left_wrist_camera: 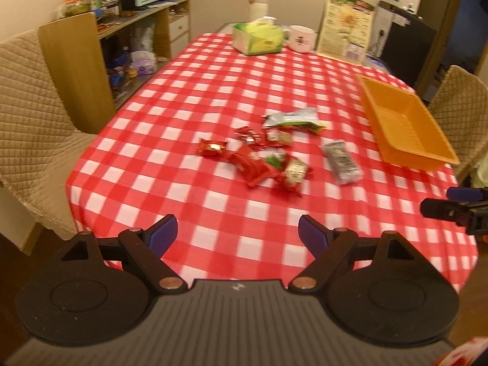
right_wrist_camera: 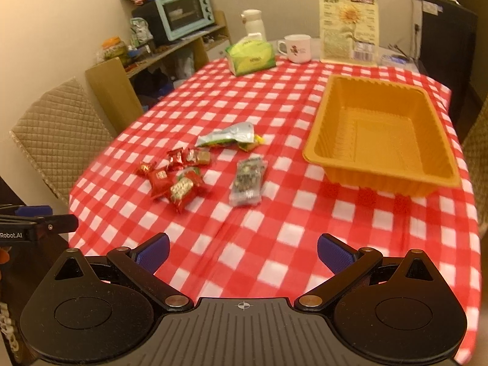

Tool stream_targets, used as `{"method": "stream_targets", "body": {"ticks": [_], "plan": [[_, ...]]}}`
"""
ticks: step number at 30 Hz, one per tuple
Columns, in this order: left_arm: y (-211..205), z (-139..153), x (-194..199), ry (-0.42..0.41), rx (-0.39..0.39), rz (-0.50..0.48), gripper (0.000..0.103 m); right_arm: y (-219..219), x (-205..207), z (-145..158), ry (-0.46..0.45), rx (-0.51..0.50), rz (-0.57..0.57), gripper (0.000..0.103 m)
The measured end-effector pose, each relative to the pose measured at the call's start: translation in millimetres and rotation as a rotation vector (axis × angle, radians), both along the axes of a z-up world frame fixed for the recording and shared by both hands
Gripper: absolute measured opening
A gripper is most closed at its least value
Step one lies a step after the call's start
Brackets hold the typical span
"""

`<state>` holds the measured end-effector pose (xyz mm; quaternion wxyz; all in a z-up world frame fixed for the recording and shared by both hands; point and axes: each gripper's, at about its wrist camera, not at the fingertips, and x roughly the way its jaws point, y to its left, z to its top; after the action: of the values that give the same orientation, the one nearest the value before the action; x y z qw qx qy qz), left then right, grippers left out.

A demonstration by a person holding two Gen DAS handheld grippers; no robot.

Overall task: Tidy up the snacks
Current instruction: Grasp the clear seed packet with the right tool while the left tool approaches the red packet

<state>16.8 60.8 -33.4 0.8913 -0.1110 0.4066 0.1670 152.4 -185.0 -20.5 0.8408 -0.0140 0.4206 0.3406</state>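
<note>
Several small red-wrapped snacks (left_wrist_camera: 254, 160) (right_wrist_camera: 174, 180) lie in a loose pile mid-table on the red-and-white checked cloth. A silver-green pouch (left_wrist_camera: 292, 119) (right_wrist_camera: 228, 135) lies just behind them. A clear dark packet (left_wrist_camera: 341, 161) (right_wrist_camera: 248, 181) lies to their right. An empty orange tray (left_wrist_camera: 405, 122) (right_wrist_camera: 384, 137) sits to the right of the snacks. My left gripper (left_wrist_camera: 238, 236) is open and empty above the near table edge. My right gripper (right_wrist_camera: 244, 253) is open and empty, also short of the snacks.
At the far end stand a green tissue box (left_wrist_camera: 257, 38) (right_wrist_camera: 251, 56), a white mug (left_wrist_camera: 300, 38) (right_wrist_camera: 296, 47), a white flask (left_wrist_camera: 259, 4) and a tall seed bag (left_wrist_camera: 346, 27) (right_wrist_camera: 349, 26). Padded chairs (left_wrist_camera: 27, 116) (right_wrist_camera: 61, 140) flank the table. A shelf with a toaster oven (right_wrist_camera: 184, 12) is at left.
</note>
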Motion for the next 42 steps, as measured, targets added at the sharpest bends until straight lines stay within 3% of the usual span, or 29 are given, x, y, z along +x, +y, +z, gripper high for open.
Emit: {"method": "stream_targets", "body": {"ticks": [4,5,9,14,20,29,42], "plan": [[15,-7,6,0.003,0.026,0.031,0.085,14,12,-9,-0.044,0.009,0.024,0.101],[19,-9,8,0.005,0.032,0.036,0.085,18,15,-11,-0.051,0.015,0.033,0.093],[32,-17,20,0.002,0.035,0.031,0.085,33,29,-22,-0.058,0.008,0.026,0.085],[46,-28,39,0.010,0.020,0.005,0.085,49,45,-36,-0.057,-0.002,0.015,0.064],[60,-36,58,0.020,0.009,-0.035,0.084,70,62,-50,-0.059,-0.027,-0.009,0.052],[73,-43,80,0.024,-0.024,-0.070,0.081,98,82,-71,-0.069,-0.102,-0.035,0.043],[71,-51,101,0.025,-0.077,-0.130,0.078,122,88,-94,-0.087,-0.187,-0.043,0.041]]}}
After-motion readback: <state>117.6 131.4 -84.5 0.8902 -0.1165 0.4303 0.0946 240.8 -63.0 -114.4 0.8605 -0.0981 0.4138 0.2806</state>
